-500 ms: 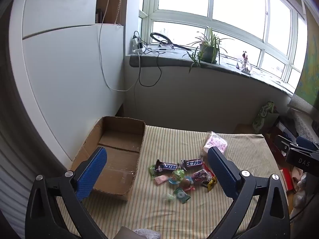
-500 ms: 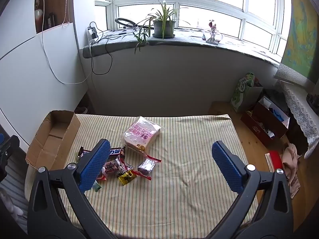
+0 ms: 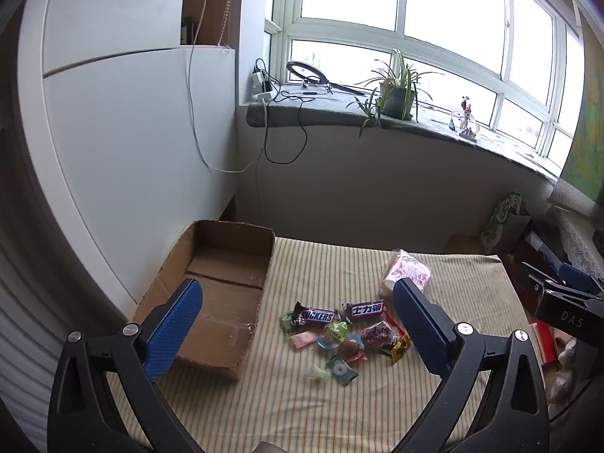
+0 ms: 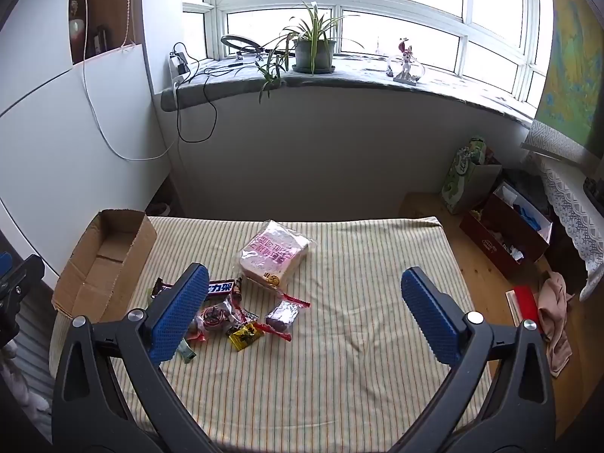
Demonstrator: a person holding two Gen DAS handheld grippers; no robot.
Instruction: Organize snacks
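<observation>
Likely, with both the left gripper (image 3: 296, 324) and right gripper (image 4: 305, 313) held wide and empty, crinkly snacks (image 3: 341, 334) could be scattered rather than boxed (image 3: 211, 294).

Daylight floods a wide window (image 4: 377, 3) above a grey sill (image 4: 358, 71), white walls (image 3: 124, 143), wooden floor (image 4: 487, 275).

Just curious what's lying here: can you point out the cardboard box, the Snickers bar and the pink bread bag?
cardboard box (image 3: 222, 302), left wrist view, inner floor.
Snickers bar (image 3: 315, 316), left wrist view, printed name.
pink bread bag (image 4: 273, 253), right wrist view, top face.
</observation>
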